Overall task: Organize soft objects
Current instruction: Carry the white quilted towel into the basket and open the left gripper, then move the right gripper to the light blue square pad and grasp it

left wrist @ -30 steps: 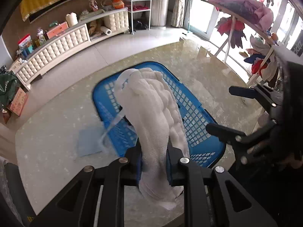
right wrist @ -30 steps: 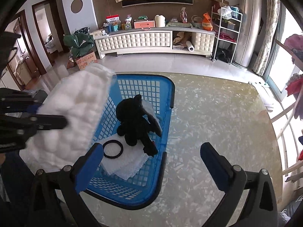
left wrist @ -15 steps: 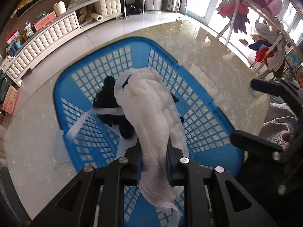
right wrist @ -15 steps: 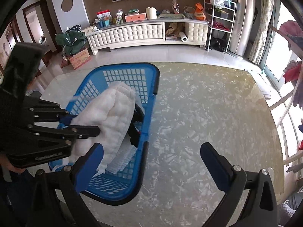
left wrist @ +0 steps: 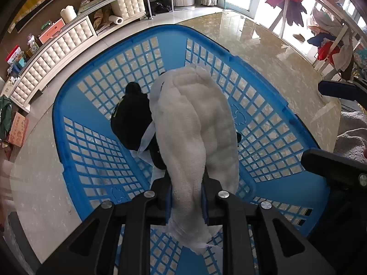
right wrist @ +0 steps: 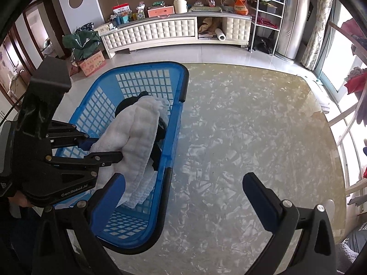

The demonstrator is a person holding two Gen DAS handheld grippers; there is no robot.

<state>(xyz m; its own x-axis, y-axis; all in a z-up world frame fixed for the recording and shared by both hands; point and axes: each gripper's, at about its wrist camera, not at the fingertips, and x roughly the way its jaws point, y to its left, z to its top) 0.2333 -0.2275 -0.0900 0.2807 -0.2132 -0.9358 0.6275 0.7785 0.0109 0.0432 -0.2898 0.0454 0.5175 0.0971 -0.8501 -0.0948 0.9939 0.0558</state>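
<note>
Placing step: left gripper [left wrist: 186, 198] clamped on white quilted cloth [left wrist: 195, 123], hanging inside the blue basket [left wrist: 68, 123] over a black plush toy [left wrist: 132, 116]. Right gripper [right wrist: 183, 192] spread wide, empty, above the table. Next: release, probably, then lift clear

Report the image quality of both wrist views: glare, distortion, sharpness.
Left wrist view: strong fisheye bowing of the blue basket; window glare on the marble table; white towel sharp in the left gripper. Right wrist view: blown-out windows at the right edge, dark corner vignette, curved cabinet; right gripper sharp.
</note>
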